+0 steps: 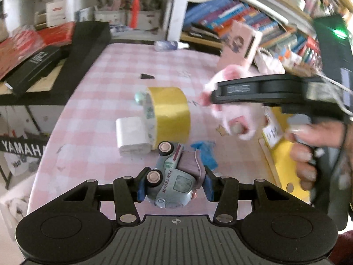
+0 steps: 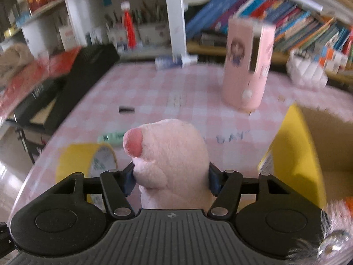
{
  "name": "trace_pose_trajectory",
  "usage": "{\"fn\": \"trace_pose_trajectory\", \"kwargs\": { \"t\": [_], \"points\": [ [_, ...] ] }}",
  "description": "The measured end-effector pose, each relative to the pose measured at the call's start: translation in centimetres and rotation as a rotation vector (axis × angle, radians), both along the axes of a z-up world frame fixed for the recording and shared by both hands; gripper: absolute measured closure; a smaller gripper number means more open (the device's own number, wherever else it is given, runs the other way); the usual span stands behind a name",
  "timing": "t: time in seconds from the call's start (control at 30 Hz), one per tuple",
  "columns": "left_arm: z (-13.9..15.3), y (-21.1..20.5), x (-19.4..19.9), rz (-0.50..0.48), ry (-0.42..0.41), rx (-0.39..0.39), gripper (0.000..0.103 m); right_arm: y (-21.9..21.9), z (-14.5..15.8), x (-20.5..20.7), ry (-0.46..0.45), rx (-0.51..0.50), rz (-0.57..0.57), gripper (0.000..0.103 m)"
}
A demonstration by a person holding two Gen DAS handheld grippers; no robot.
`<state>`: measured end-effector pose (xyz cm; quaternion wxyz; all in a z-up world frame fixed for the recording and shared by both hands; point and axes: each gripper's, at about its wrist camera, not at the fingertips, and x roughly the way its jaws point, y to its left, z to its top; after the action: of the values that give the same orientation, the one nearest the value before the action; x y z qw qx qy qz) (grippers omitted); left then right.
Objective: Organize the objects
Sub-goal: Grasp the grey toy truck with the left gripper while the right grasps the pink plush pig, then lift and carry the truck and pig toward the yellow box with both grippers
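Note:
A pale blue toy truck [image 1: 169,183] lettered FUN TRUCK lies on its side between the blue pads of my left gripper [image 1: 175,187], which is shut on it just over the pink checked table [image 1: 99,88]. My right gripper [image 2: 172,181] is shut on a pink plush toy [image 2: 172,145], its pads pressed into the plush on both sides. In the left wrist view the plush toy [image 1: 233,114] hangs in the right gripper [image 1: 217,98] at the right, above the table, with a hand on the grip. A yellow open box [image 2: 293,154] stands at the right.
A yellow tape roll [image 1: 169,112] stands on edge mid-table beside a white tissue pack [image 1: 132,135]. A blue scrap [image 1: 205,152] lies near the truck. A tall pink container [image 2: 247,66], a small bottle [image 2: 174,61] and a black stub [image 2: 126,109] sit farther back. Black cases [image 1: 88,44] line the left edge.

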<state>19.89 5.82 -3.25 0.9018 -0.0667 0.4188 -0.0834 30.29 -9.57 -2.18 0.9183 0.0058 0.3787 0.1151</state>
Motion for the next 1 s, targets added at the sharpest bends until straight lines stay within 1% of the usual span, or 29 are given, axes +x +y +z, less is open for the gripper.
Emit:
{"fn": "trace_pose_trajectory", "kwargs": {
  "t": [0.13,0.23,0.37,0.57,0.77,1.0],
  "points": [
    [1.1,1.0,-0.8,0.030,-0.030,-0.047,0.056,-0.8,2.6,-2.2,-0.076,0.016,0.001,0.043],
    [2.0,1.6,-1.5,0.048,-0.059,-0.059,0.056,-1.3,4.0,-4.1,-0.121,0.014,0.004,0.043],
    [3.2,2.5,-3.1,0.069,-0.096,-0.076,0.056,-1.8,5.2,-6.8,-0.146,0.018,0.021,0.043],
    [3.7,3.2,-5.5,0.073,-0.116,-0.072,0.056,-1.8,5.4,-10.8,-0.134,0.018,0.036,0.043],
    [3.9,3.7,-8.0,0.063,-0.130,-0.060,0.056,-1.1,4.2,-13.9,-0.070,0.018,0.032,0.043],
    [3.5,4.3,-11.0,0.037,-0.116,-0.059,0.056,-0.3,3.7,-17.2,-0.040,0.013,0.009,0.043]
  ]
}}
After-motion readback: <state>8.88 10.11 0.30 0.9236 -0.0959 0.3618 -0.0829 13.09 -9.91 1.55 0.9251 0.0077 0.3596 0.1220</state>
